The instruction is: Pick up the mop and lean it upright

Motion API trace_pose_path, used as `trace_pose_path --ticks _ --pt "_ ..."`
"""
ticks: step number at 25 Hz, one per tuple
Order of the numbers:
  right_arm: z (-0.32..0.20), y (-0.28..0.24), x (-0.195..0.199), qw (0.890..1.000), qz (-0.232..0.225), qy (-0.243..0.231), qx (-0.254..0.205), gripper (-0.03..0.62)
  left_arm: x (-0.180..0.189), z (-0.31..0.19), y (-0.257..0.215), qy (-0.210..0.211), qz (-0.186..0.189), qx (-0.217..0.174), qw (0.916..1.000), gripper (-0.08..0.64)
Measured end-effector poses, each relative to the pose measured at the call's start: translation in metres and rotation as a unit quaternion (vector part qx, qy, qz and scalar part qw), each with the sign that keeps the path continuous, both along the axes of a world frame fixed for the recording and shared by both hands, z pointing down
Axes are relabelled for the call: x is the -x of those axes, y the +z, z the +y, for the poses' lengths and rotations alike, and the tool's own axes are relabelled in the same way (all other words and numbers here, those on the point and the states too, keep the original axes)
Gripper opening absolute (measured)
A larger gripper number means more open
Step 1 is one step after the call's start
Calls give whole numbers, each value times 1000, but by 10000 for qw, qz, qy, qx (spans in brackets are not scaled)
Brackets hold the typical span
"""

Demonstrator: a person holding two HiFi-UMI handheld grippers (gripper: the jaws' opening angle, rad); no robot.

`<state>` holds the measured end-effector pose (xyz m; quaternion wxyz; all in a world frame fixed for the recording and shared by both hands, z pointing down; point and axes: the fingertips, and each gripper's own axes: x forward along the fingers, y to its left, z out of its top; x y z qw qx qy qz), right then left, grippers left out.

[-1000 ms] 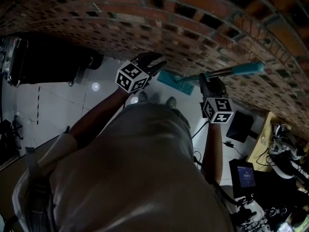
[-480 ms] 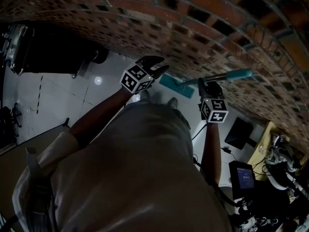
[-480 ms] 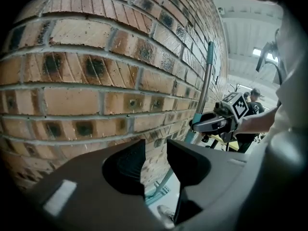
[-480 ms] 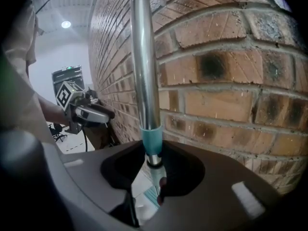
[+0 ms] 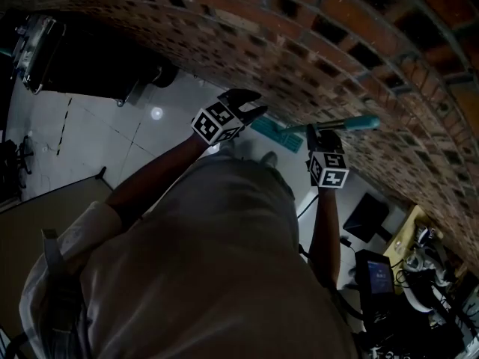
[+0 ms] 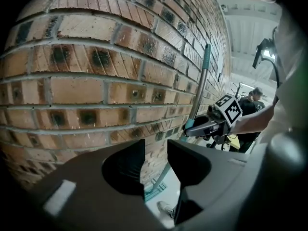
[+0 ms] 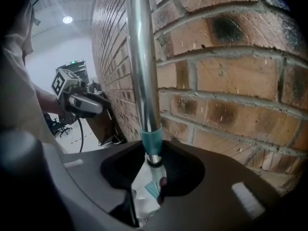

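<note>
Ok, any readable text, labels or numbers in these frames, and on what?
No readable text anywhere.
Marker cube of the left gripper: black-and-white square pattern, no letters.
Marker cube of the right gripper: likewise, pattern only.
Lit screen, lower right of head view: too small to read.

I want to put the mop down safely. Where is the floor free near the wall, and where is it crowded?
Free: the pale floor between the dark cart and the mop head, along the brick wall. Crowded: right of the person's feet, where a black screen and a cluttered desk stand.
</note>
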<state>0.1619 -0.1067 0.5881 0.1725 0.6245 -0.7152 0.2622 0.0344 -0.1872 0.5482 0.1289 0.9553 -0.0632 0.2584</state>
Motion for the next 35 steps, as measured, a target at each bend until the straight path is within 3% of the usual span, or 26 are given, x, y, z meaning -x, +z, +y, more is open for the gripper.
trace_pose_path --ticks 19,35 --pt "-7 69 3 9985 -43 -127 522 114 29 -6 21 -431 -249 1 9988 166" --pt "-7 120 -3 9956 6 -193 917 114 34 -3 36 -556 -460 165 9973 175"
